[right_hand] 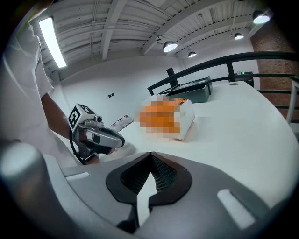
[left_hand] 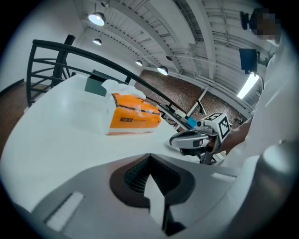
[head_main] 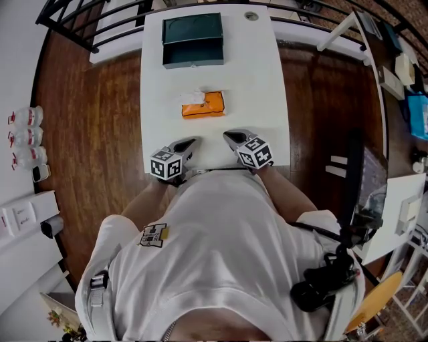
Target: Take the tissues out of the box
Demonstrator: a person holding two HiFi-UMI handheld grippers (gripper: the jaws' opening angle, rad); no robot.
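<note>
An orange tissue pack (head_main: 204,105) lies flat in the middle of the white table (head_main: 267,80). A white tissue (head_main: 192,97) sticks out of its top at the left end. The left gripper view shows the pack (left_hand: 133,119) ahead with the tissue (left_hand: 122,88) bunched above it. My left gripper (head_main: 184,145) and right gripper (head_main: 235,138) rest near the table's front edge, a short way in front of the pack and apart from it. Both are shut and empty, left (left_hand: 149,156) and right (right_hand: 150,155). Each gripper view shows the other gripper beside it, right (left_hand: 189,139) and left (right_hand: 105,136).
A dark green open box (head_main: 192,40) stands at the table's far end, behind the pack. A black railing (head_main: 80,20) runs past the far edge. Bottles (head_main: 23,137) sit at the far left by the wooden floor. Other furniture stands at the right (head_main: 401,200).
</note>
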